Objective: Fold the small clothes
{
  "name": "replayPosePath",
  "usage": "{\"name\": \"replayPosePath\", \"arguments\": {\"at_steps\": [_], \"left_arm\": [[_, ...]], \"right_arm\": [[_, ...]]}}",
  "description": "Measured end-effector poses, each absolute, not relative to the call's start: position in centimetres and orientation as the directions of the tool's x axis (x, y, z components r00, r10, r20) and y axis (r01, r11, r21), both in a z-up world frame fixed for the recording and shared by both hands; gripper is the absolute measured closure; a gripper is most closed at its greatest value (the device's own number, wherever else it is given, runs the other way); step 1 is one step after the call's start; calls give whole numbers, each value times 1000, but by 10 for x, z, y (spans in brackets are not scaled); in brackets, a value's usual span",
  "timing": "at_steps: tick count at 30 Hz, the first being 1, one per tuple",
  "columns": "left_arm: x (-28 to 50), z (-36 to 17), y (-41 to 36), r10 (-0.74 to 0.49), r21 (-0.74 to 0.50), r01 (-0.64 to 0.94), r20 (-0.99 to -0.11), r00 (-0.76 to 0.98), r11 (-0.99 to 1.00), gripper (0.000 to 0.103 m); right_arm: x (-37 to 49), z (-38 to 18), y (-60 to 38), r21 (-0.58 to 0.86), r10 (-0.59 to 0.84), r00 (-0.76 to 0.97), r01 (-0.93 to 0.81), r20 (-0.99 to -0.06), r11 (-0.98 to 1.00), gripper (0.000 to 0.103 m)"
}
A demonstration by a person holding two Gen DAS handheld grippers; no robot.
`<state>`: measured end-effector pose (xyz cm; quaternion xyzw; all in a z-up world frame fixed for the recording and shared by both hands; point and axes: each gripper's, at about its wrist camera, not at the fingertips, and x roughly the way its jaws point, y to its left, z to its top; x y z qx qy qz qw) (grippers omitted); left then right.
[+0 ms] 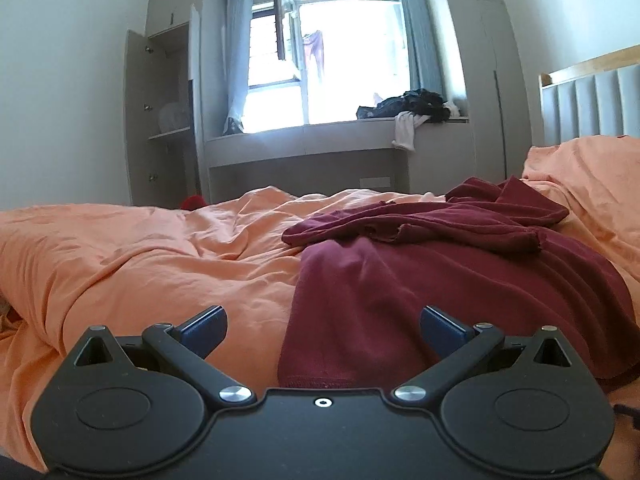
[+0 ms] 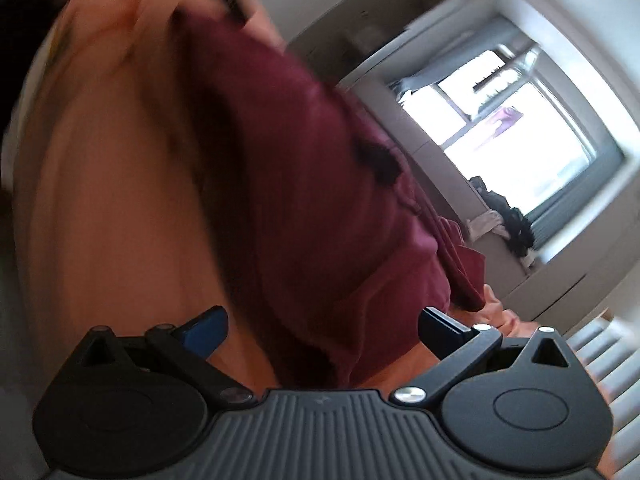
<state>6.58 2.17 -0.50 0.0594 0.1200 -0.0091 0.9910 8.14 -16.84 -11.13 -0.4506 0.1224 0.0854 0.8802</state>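
maroon garment (image 2: pixel 288 184) motion-blurred — edges smeared, bedding (image 2: pixel 112 208) too

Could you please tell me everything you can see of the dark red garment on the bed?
The dark red garment is soft knit-looking cloth, lying crumpled on the orange bedding. A layer with a frayed-looking edge is folded across its upper part; a stitched hem faces the open left gripper, which does not grip it. The right view is blurred.
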Motion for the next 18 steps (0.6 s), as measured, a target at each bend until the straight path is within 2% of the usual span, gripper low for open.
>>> {"name": "replayPosePath", "arguments": {"at_steps": [5, 11, 18], "left_arm": [[66, -7, 18, -23, 140, 56, -227, 974, 989, 0], [68, -8, 20, -16, 130, 49, -243, 970, 990, 0], [69, -8, 23, 0, 113, 28, -240, 971, 993, 0]], "right_arm": [[96, -120, -152, -812, 10, 959, -245, -282, 529, 0], [99, -118, -143, -808, 82, 965, -253, -248, 532, 0], [110, -126, -133, -822, 76, 973, -224, -217, 524, 0]]}}
